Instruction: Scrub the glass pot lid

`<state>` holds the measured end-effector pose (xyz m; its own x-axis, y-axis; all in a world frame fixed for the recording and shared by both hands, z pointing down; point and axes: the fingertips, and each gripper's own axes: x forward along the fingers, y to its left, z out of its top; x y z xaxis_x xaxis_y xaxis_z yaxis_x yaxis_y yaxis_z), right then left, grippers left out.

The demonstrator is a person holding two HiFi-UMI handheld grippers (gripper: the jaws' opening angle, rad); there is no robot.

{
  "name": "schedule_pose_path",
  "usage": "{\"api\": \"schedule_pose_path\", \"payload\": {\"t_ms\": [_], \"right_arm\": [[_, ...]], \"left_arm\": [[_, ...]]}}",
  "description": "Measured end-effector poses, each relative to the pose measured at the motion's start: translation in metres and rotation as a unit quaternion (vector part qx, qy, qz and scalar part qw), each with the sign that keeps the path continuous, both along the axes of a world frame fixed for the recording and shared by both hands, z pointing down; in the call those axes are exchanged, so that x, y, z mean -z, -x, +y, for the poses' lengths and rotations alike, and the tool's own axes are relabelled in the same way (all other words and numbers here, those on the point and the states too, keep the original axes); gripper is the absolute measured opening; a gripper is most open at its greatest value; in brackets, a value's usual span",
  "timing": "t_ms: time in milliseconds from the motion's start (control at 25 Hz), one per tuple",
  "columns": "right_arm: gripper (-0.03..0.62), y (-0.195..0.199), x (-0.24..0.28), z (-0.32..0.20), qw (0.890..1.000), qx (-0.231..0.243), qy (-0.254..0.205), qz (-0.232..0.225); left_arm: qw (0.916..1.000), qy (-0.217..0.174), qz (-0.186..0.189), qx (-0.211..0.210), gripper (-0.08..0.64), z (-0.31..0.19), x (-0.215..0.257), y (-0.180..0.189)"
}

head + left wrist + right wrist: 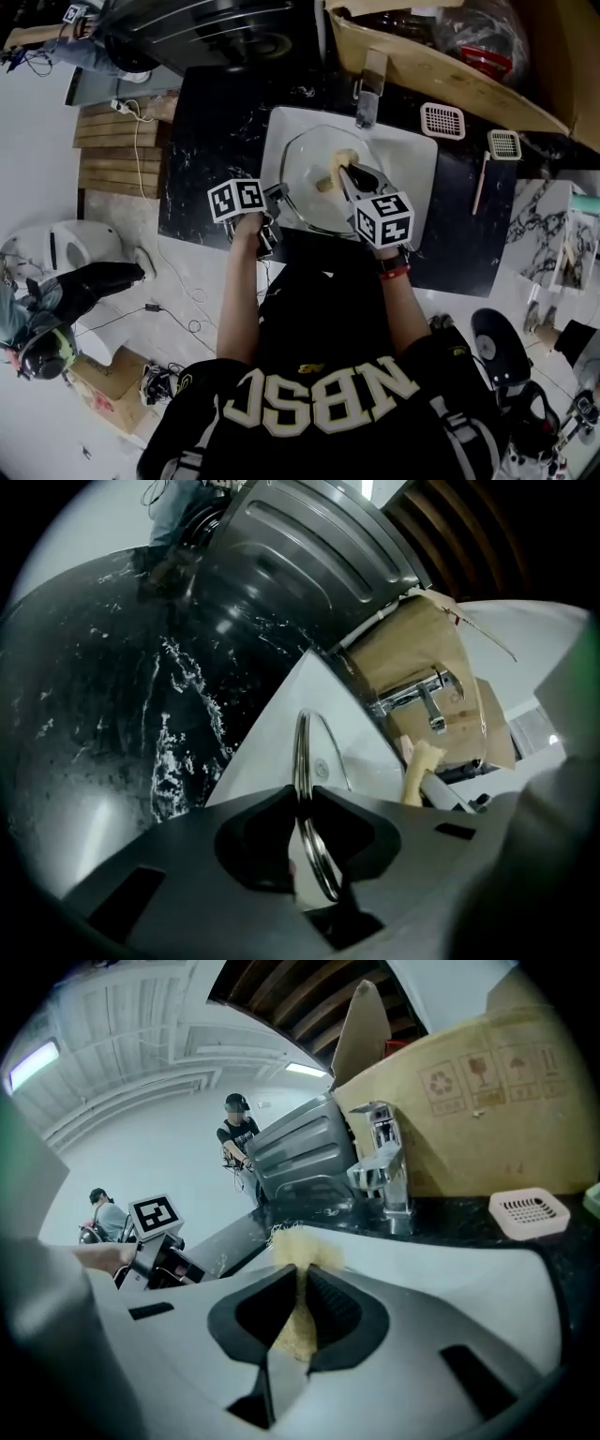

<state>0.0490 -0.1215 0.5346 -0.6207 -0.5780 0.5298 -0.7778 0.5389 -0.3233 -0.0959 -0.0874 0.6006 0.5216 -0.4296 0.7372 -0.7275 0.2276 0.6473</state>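
Lid: the glass pot lid (309, 187) is inside the sink (417, 155), filling its left half, with its rim out at the sink's left wall.
Left claw: your left claw (304, 792) is clenched on the lid's metal rim at the sink's left wall. In the left gripper view the rim runs edge-on between the pads and away toward the sink's far side.
Right claw: your right claw (302, 1269) is clenched on a yellow sponge (300, 1241), whose end pokes out past the tips over the sink's middle.
Deciding relation: the glass lies just ahead of and below the sponge, toward the sink's left. Whether the two touch cannot be told.
Nearer hand: the right is nearer to the glass face; the left only steadies the rim.
Judged next: press the sponge onto the glass and stroke across it, away from the pinned rim.
Risk: a hard push may twist the rim out of the left pads.
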Motion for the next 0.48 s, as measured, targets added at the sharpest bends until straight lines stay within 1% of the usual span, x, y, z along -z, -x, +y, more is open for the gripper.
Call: {"api": "schedule_pose_path", "payload": {"t_ms": [120, 280, 480], "right_arm": [[0.043, 0.013, -0.014, -0.008, 1.0, 0.021, 0.004, 0.003], [0.043, 0.043, -0.044, -0.02, 0.997, 0.07, 0.011, 0.015], [0.043, 0.092, -0.068, -0.026, 0.988, 0.15, -0.007, 0.036]], "left_arm": [[1.0, -0.005, -0.001, -0.003, 0.075, -0.001, 0.003, -0.001], [1.0, -0.007, 0.0, -0.005, 0.075, 0.0, 0.003, -0.002], [0.9999, -0.006, -0.005, -0.007, 0.075, 0.0, 0.005, -0.002]]}}
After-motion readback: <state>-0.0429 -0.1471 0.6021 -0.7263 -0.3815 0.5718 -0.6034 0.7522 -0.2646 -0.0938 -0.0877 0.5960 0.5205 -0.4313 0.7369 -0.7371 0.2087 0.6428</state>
